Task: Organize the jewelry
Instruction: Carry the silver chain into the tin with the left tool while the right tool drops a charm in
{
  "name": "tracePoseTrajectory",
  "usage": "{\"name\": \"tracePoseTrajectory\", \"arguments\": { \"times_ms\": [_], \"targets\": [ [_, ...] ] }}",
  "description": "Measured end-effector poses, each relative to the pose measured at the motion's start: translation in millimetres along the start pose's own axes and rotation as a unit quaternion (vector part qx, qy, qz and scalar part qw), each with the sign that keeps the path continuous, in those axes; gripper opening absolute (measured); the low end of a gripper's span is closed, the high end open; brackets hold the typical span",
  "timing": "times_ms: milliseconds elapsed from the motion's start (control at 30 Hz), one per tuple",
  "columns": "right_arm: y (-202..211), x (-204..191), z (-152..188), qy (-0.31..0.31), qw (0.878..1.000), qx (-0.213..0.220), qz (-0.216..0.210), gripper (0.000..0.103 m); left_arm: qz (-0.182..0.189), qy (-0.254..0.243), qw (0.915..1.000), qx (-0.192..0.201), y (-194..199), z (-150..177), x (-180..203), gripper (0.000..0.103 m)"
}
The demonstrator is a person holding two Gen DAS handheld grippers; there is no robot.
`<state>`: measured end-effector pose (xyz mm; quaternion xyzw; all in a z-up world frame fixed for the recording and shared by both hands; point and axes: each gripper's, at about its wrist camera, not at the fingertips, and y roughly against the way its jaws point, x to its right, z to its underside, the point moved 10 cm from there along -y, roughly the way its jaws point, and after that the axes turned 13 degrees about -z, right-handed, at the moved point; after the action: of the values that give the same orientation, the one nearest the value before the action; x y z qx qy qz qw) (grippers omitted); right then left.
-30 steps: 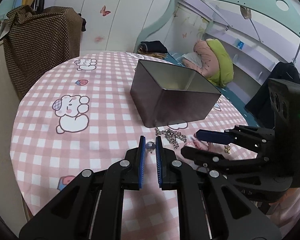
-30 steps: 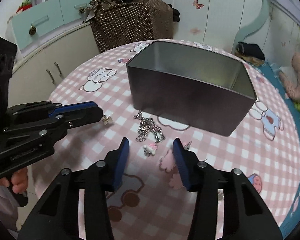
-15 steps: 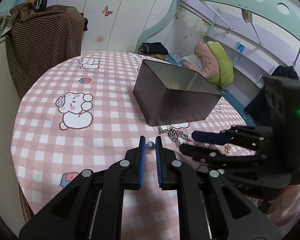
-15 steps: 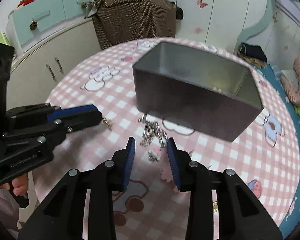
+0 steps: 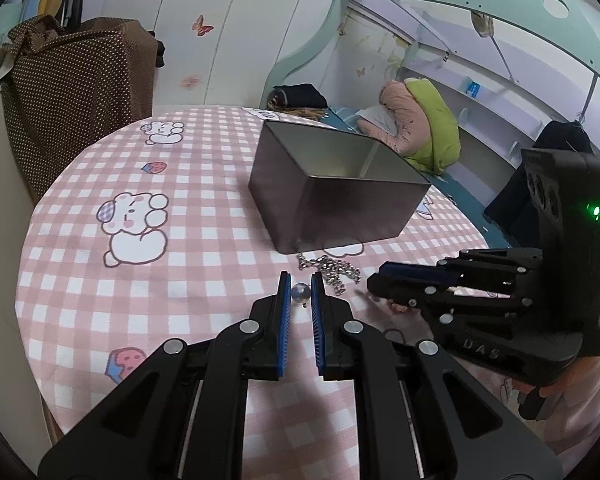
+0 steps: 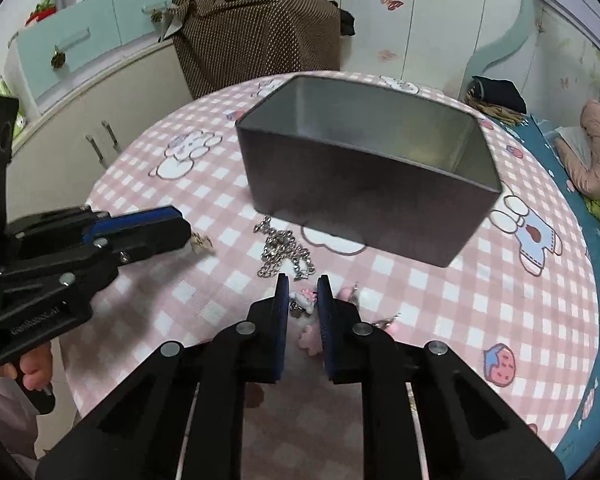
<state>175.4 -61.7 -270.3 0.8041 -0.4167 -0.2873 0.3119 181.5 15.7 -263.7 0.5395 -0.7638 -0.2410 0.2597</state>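
An open grey metal tin (image 5: 340, 216) (image 6: 360, 200) stands in the middle of the pink checked tablecloth. In front of it lies a silver chain (image 5: 332, 270) (image 6: 284, 252). My left gripper (image 5: 301, 286) (image 6: 184, 232) is shut on a small silver bead earring (image 5: 301, 293), held just above the cloth to the left of the chain. My right gripper (image 6: 303, 284) (image 5: 374, 280) points down at the cloth in front of the chain. Its jaws are closing, and both pads touch a pink and white charm (image 6: 304, 298) between them.
More small pink pieces (image 6: 310, 340) lie under and to the right of my right gripper. A brown dotted bag (image 6: 256, 36) sits behind the round table, a white cabinet (image 6: 80, 136) to its left, and a bed with bundled bedding (image 5: 420, 128) to its right.
My right gripper's jaws have narrowed from wide apart to tight around the pink and white charm. My left gripper has stayed shut on the bead in the same spot.
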Motion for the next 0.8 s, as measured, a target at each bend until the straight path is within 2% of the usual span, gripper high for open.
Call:
{"name": "tracePoseTrajectory", "arguments": {
  "times_ms": [233,500,800],
  "targets": [
    [30.5,18.9,-14.6,-0.014,0.999,0.038,0.009,0.014,0.0,-0.016,0.9997,0.017,3.8,-13.9,12.0,0.01],
    [65.7,36.7,-42.1,-0.006,0.996,0.085,0.03,0.014,0.0,-0.027,0.9984,0.05,12.6,-47.0,21.3,0.01],
    [71.3,46.7,-72.1,-0.002,0.994,0.111,0.025,0.014,0.001,-0.039,0.9963,0.076,9.5,-83.1,33.0,0.01]
  ]
}}
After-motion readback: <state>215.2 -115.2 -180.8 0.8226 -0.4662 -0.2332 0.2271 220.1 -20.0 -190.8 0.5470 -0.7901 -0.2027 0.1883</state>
